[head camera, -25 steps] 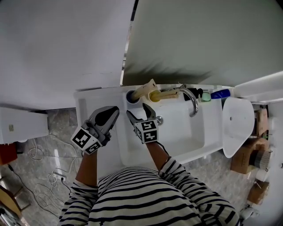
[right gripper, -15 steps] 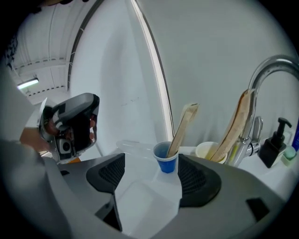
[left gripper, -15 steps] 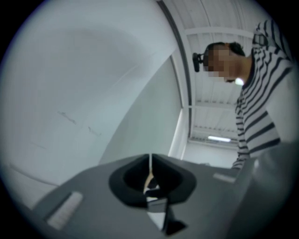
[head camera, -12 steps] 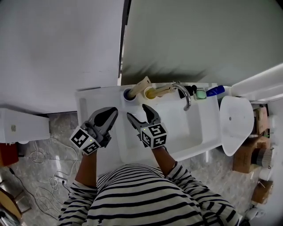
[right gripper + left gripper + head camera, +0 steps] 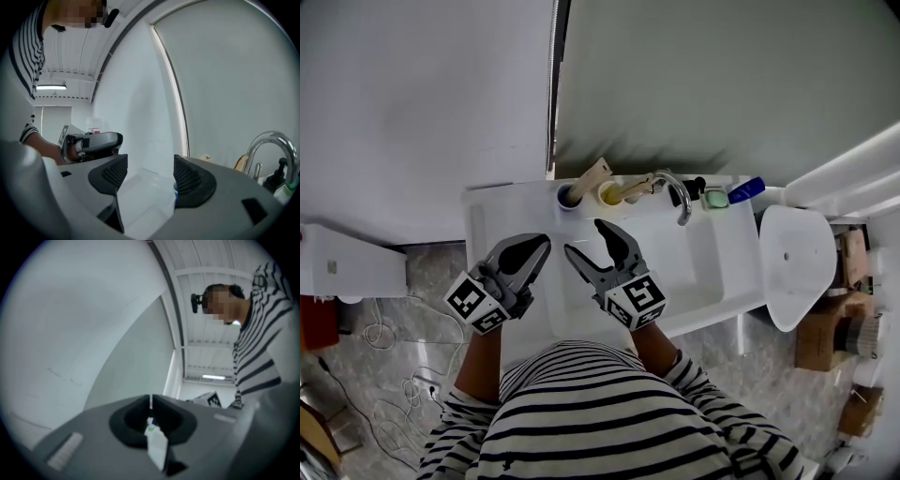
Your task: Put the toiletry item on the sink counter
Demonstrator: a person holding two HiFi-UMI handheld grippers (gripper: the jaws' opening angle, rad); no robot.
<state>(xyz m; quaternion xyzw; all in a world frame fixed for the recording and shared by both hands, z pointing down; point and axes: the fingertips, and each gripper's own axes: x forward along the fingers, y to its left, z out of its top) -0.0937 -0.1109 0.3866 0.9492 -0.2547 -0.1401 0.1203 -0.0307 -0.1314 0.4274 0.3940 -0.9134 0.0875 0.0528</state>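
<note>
A white sink (image 5: 698, 267) with a flat counter (image 5: 492, 217) on its left stands against the wall. At its back edge a blue cup (image 5: 568, 198) holds a wooden-handled item and a yellow cup (image 5: 610, 194) holds another. My right gripper (image 5: 584, 239) hovers open over the basin's left part, short of the cups, with nothing between its jaws (image 5: 145, 176). The blue cup's rim (image 5: 176, 189) shows by its right pad. My left gripper (image 5: 538, 243) hangs over the counter, shut (image 5: 150, 404), and I see nothing held in it.
A chrome faucet (image 5: 677, 194), a black pump bottle (image 5: 695, 187), a green item (image 5: 715, 198) and a blue tube (image 5: 746, 190) line the sink's back edge. A white oval lid (image 5: 794, 265) stands to the right. Cables (image 5: 389, 328) lie on the floor at left.
Both grippers have risen and drawn back from the cups toward the person, the right one more. The right gripper stays open and the left stays shut.
</note>
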